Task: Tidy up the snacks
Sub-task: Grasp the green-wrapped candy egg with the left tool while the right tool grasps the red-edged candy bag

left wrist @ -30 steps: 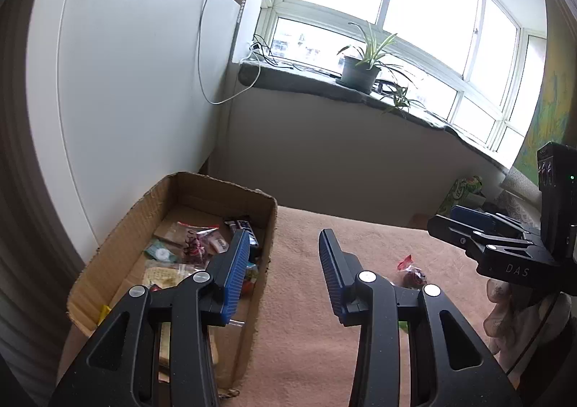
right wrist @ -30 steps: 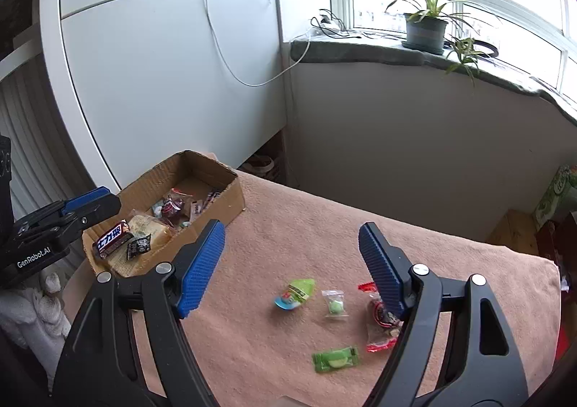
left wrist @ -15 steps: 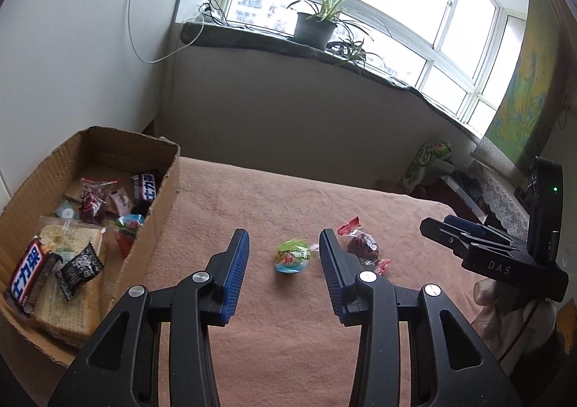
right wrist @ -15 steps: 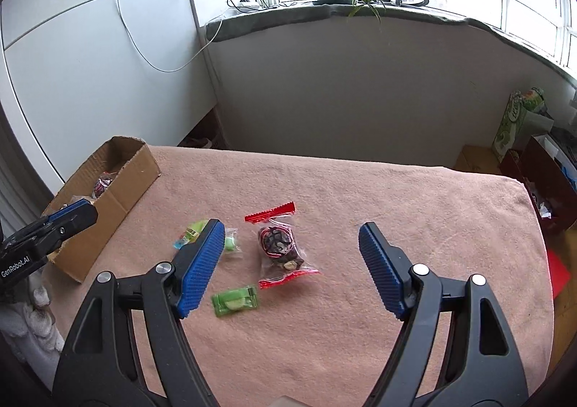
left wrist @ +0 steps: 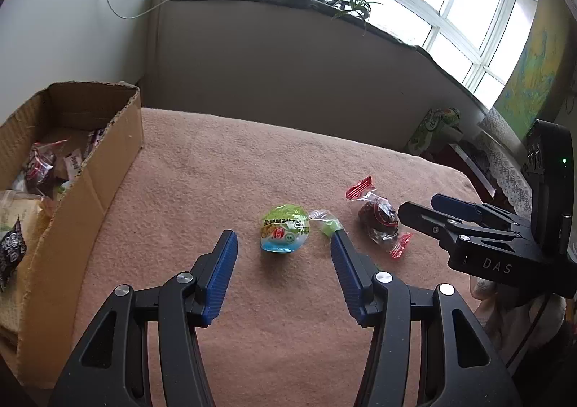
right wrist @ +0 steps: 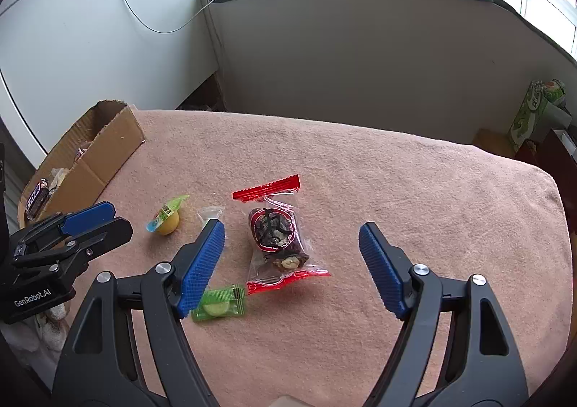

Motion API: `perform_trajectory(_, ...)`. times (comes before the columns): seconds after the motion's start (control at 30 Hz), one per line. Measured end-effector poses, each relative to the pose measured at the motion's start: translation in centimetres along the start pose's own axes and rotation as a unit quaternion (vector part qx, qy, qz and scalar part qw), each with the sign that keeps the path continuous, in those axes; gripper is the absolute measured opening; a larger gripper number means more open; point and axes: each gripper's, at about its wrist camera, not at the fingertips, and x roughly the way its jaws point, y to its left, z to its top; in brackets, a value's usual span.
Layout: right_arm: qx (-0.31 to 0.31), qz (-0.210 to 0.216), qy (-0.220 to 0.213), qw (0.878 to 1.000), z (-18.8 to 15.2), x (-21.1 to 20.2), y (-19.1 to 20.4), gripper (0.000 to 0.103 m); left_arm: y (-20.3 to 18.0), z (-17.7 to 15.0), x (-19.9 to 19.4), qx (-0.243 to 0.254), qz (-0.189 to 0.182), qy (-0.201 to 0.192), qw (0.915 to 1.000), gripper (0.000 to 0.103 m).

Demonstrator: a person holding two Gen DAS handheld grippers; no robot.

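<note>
At far left, an open cardboard box stands on the pink blanket that covers the table; it holds several wrapped snacks, among them a dark bar with white lettering near its front end. The box's long side wall faces the loose snacks, which lie well apart from it toward the middle of the blanket.

The left gripper hangs above the blanket with its blue-padded fingers spread wide and holding nothing. Just ahead of the gap between them lies a small jelly cup, its printed green-and-white lid turned toward the left wrist camera. Beside the cup, to its right, lies a small clear wrapper with a green sweet, close to the tip of the gripper's right finger.

Further right lies a clear packet with red crimped ends, containing a dark wrapped date-like sweet. A flat green sachet lies near the packet's lower left corner, partly hidden behind the left finger of the right gripper. That gripper is likewise wide open and empty, its fingers on either side of the red-ended packet as seen from its wrist camera, apart from it.
</note>
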Motion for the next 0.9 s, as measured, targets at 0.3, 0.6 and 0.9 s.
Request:
perform_trajectory(0.3, -0.011, 0.007, 0.025, 1.0, 0.2, 2.9, 0.3, 0.08, 0.7, 0.4, 2.4, -0.009, -0.005, 0.024, 0.9997, 0.053)
perform_trajectory(0.6, -0.007, 0.013, 0.039, 0.999, 0.2, 4.8, 0.2, 0.079, 0.4, 0.6, 4.2, -0.004, -0.002, 0.045, 0.999, 0.039)
perform_trajectory(0.9, -0.001, 0.022, 0.041, 0.999, 0.2, 5.5, 0.1, 0.045, 0.4, 0.7, 4.2, -0.002, -0.004, 0.042, 0.9991, 0.032)
